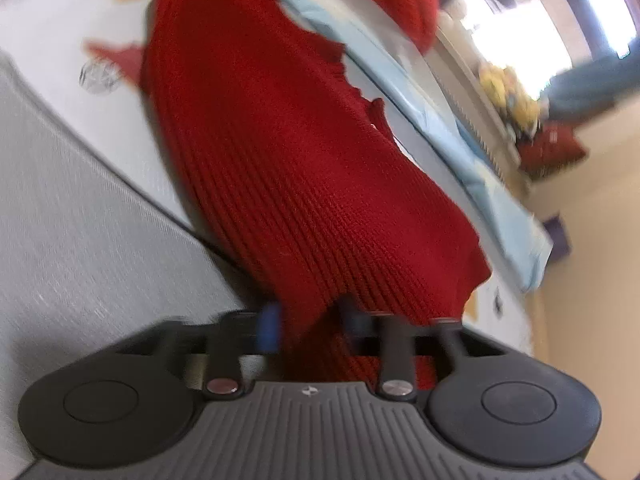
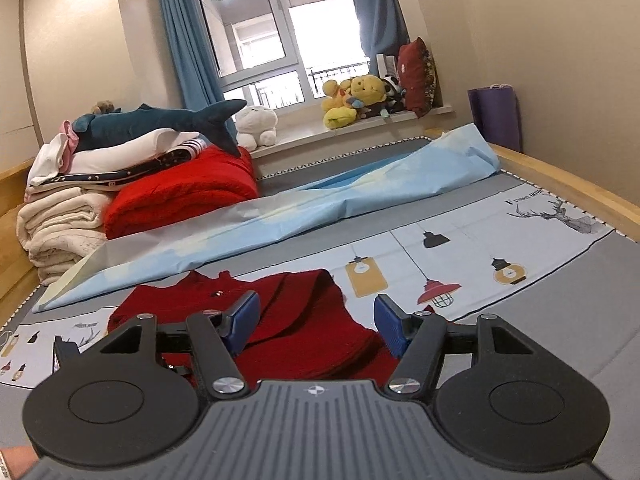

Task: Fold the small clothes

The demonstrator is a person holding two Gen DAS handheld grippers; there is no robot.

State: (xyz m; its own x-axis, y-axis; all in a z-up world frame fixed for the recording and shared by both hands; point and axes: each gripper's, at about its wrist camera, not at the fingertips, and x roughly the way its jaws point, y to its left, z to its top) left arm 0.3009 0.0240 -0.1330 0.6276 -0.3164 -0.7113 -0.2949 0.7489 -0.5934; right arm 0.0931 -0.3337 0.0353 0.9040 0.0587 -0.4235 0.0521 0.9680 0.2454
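- Nearest the lens in the left wrist view, the left gripper point(image 1: 310, 320) has its blue-padded fingers point(image 1: 269, 322) drawn in on a bunched edge of the dark red ribbed knit garment point(image 1: 280, 152); the pinch itself is blurred, but red knit fills the narrow space between the pads and the jaws read as pressed together on it.
- From that pinch the garment runs straight away from the gripper, its long axis heading up and slightly left in the picture across the printed grey-and-white bed sheet point(image 1: 72, 240), so any pull along that line would tension the cloth lengthwise.
- A folded pale blue sheet point(image 1: 460, 152) lies along the garment's right-hand side in the same view, just beside it.
- In the right wrist view, the right gripper point(image 2: 318, 320) hovers low over the garment point(image 2: 296, 320), its blue pads point(image 2: 242, 320) spread apart with red knit showing behind them but nothing pressed between them.
- The garment lies directly ahead of and below this gripper, flat on the bed sheet point(image 2: 520, 320) with a fold already lying across its top.
- Judged from these views, the left hand has the cloth and the right is the free one, tilted gently downward, placed to take a second edge.
- Further right, the lamp prints on the sheet lie bare.
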